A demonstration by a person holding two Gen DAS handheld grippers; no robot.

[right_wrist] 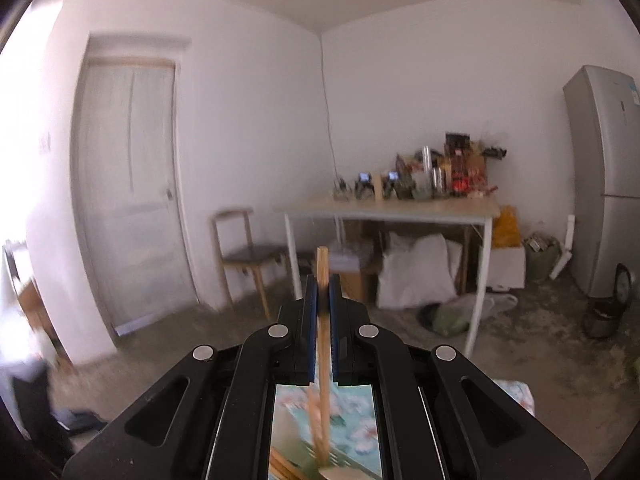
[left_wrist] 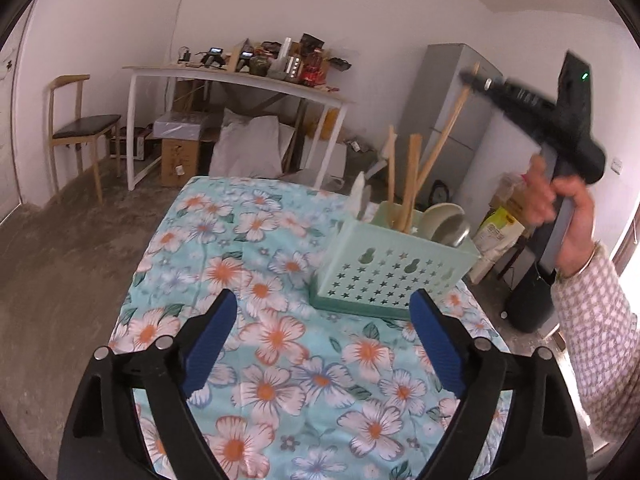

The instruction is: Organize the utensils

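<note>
- Over the floral cloth (left_wrist: pixel 280 336), left gripper (left_wrist: pixel 324 320) fingers spread wide, holding nothing, near the basket (left_wrist: pixel 384 268).
- Right gripper (right_wrist: pixel 322 296) fingers pinch a wooden stick (right_wrist: pixel 322 264).

Both views are bright with soft, even daylight and carry no hard shadows. In the right wrist view a blown-out white glare floods the frame from nine o'clock, washing out the wall (right_wrist: pixel 48 128) there; the door (right_wrist: pixel 132 184) and chair (right_wrist: pixel 248 256) are smeared by motion blur. In the left wrist view the flowered table (left_wrist: pixel 256 264) is sharp, while the right hand-held gripper (left_wrist: pixel 472 82) at two o'clock is streaked with blur. Fisheye curvature bends straight lines, and dark vignette rings the corners.
</note>
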